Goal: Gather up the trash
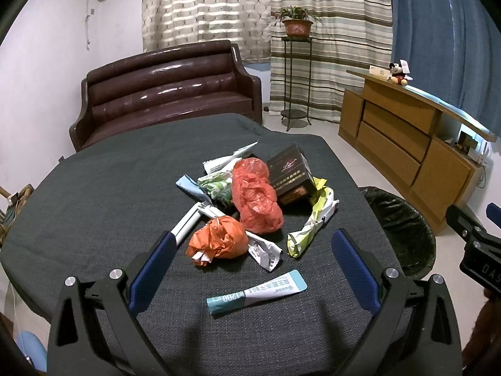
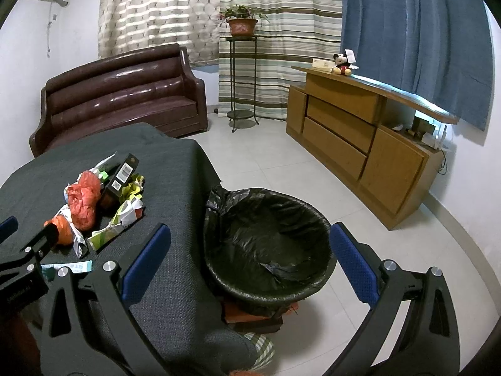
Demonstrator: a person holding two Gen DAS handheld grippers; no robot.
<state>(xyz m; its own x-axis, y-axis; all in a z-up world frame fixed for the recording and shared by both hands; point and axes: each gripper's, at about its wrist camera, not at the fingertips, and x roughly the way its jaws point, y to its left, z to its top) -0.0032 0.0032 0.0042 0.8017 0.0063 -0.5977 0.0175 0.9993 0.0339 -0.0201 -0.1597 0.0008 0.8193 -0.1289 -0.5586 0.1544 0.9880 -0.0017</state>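
Note:
A heap of trash lies on the dark table cloth (image 1: 94, 200): a crumpled orange bag (image 1: 219, 239), a bigger red bag (image 1: 256, 197), a black box (image 1: 289, 172), a yellow-white wrapper (image 1: 313, 222) and folded papers. A teal-and-white sachet (image 1: 256, 293) lies alone, between the fingers of my left gripper (image 1: 255, 250), which is open and holds nothing. My right gripper (image 2: 250, 238) hangs open above the black-lined bin (image 2: 269, 250) beside the table. The heap shows at the left of the right wrist view, red bag (image 2: 83, 202) included.
A brown sofa (image 1: 166, 91) stands behind the table. A wooden cabinet (image 2: 360, 138) with a plush toy (image 2: 343, 64) lines the right wall. A plant stand (image 2: 242, 78) is by the striped curtains. Tiled floor (image 2: 281, 156) lies between bin and cabinet.

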